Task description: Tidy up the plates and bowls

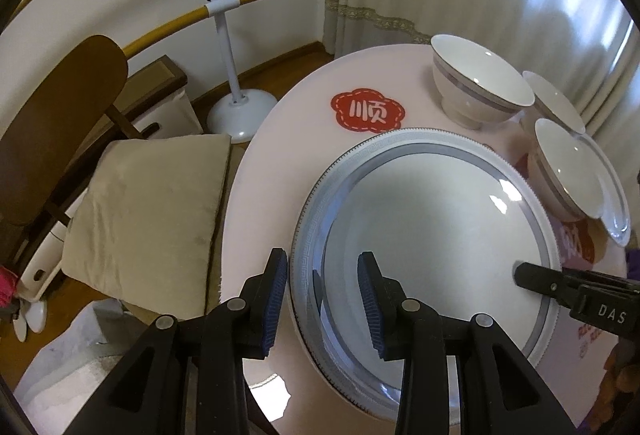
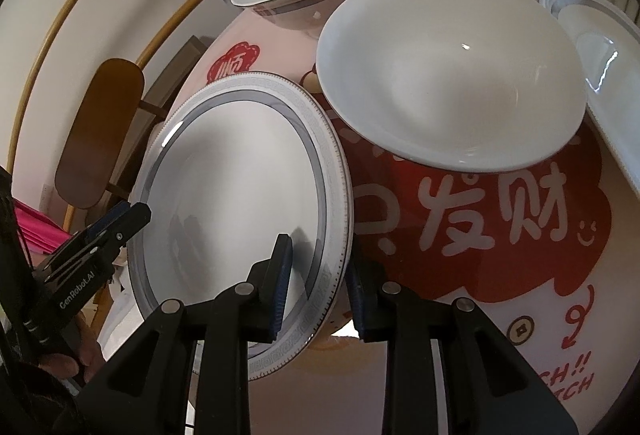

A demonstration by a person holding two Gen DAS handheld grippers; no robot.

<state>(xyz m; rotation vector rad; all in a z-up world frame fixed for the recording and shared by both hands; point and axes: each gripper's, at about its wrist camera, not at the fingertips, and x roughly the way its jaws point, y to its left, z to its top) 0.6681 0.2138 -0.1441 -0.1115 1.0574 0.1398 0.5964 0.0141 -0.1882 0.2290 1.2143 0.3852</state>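
Both hand-held grippers straddle opposite rims of the large plate [image 1: 432, 235] on the bench [image 1: 280, 139]: left hand-held gripper [image 1: 323, 299] and right hand-held gripper [image 2: 320, 289], jaws open. Close evenly, then lift level, clear of the nearby bowl [image 2: 452, 71].

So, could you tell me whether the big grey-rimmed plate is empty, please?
Empty. The big plate shows only bare white glaze with reflections in both views; nothing lies in it.
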